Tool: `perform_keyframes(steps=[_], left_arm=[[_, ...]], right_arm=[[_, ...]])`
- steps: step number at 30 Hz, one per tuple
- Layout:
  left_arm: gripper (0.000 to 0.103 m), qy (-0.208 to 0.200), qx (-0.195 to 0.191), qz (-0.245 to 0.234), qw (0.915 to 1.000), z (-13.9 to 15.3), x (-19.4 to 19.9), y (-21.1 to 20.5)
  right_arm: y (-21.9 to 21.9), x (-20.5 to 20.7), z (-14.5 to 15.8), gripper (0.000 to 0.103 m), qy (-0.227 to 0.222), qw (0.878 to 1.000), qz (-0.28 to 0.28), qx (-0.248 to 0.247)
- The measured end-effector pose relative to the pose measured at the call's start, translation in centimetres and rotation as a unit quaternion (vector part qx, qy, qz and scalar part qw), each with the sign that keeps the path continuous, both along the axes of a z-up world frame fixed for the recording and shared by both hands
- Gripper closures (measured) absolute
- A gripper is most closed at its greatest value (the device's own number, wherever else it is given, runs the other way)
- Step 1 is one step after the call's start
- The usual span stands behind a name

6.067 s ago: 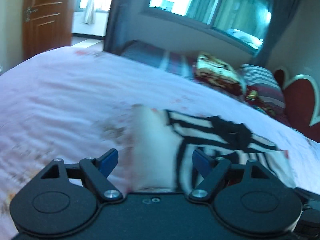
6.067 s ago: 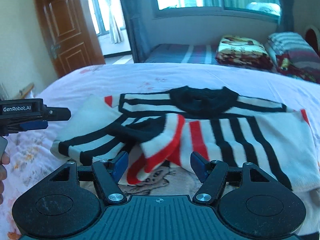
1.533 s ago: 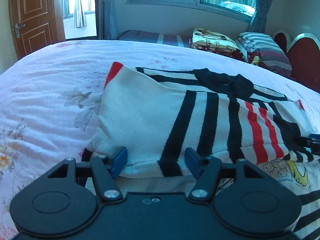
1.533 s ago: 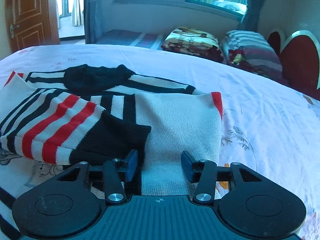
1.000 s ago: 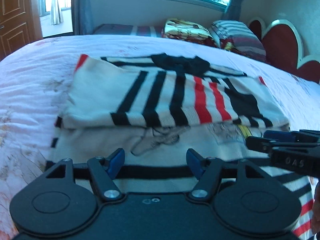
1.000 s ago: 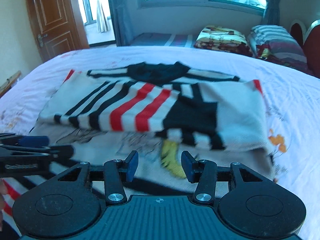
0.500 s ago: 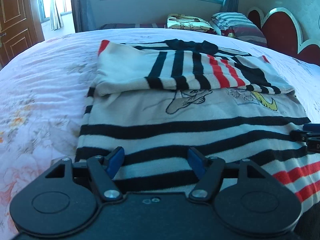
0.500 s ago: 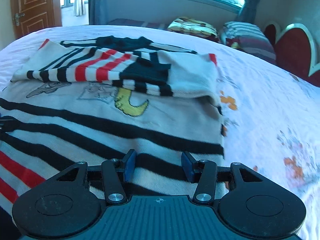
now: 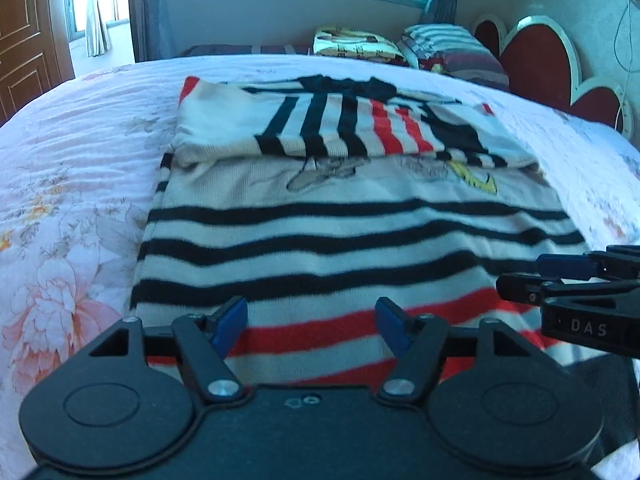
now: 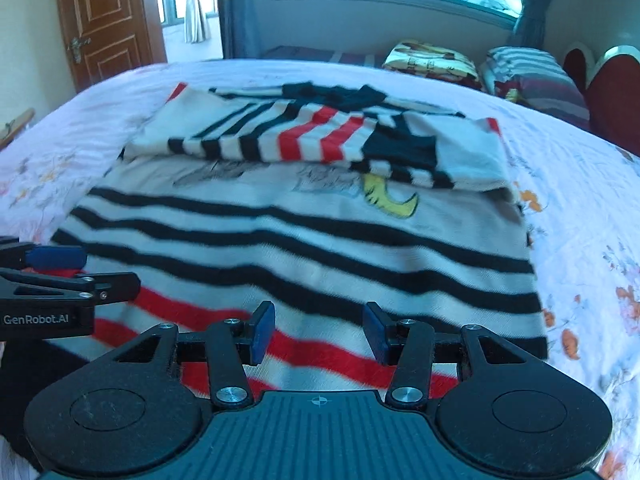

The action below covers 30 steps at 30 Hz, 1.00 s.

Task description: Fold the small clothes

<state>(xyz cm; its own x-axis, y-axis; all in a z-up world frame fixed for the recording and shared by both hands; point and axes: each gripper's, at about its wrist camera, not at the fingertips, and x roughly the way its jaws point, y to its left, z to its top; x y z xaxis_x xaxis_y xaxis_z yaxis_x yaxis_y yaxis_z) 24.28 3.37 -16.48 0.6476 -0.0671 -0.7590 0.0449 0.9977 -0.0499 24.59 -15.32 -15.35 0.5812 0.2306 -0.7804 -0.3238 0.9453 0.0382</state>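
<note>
Lying flat on quilted floral bedspread [image 9: 80,152], striped knit sweater [image 9: 340,240]; left tongs [image 9: 312,322], right tongs [image 10: 318,330] apart, empty.

The sweater [image 9: 352,240] is a soft matt knit with a fine ribbed weave, its stripes slightly fuzzy. Under it the bedspread [image 9: 72,184] is crinkled matt cloth with a printed flower pattern. Both grippers look like matt black plastic with smooth blue pads [image 10: 262,330] and shiny metal screws. The door [image 10: 108,20] is glossy varnished wood
</note>
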Motion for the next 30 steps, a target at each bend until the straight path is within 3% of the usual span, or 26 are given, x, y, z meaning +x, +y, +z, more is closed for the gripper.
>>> perform_keyframes(steps=[9,14,19,24,30], left_arm=[[0.031,-0.012,0.019,-0.011,0.9997,-0.8,-2.8,2.1],[0.031,-0.011,0.022,-0.01,0.9997,-0.6,-4.2,3.0],[0.033,-0.013,0.026,-0.004,0.9996,0.0,-5.9,3.1],[0.033,-0.008,0.001,-0.007,0.9999,0.5,-8.0,2.5],[0.033,-0.007,0.02,-0.014,0.9997,-0.2,-9.3,2.1]], right_arm=[[-4.5,-2.9,-0.5,0.055,0.012,0.999,-0.045,0.011],[-6.1,-5.1,-0.3,0.055,0.004,0.998,-0.062,-0.01],[-5.8,-6.9,0.9,0.054,-0.005,0.998,-0.062,-0.003],[-4.3,-8.3,0.2,0.054,0.001,0.999,-0.046,-0.009],[-5.0,-8.8,0.3,0.054,0.002,0.998,-0.057,-0.012]])
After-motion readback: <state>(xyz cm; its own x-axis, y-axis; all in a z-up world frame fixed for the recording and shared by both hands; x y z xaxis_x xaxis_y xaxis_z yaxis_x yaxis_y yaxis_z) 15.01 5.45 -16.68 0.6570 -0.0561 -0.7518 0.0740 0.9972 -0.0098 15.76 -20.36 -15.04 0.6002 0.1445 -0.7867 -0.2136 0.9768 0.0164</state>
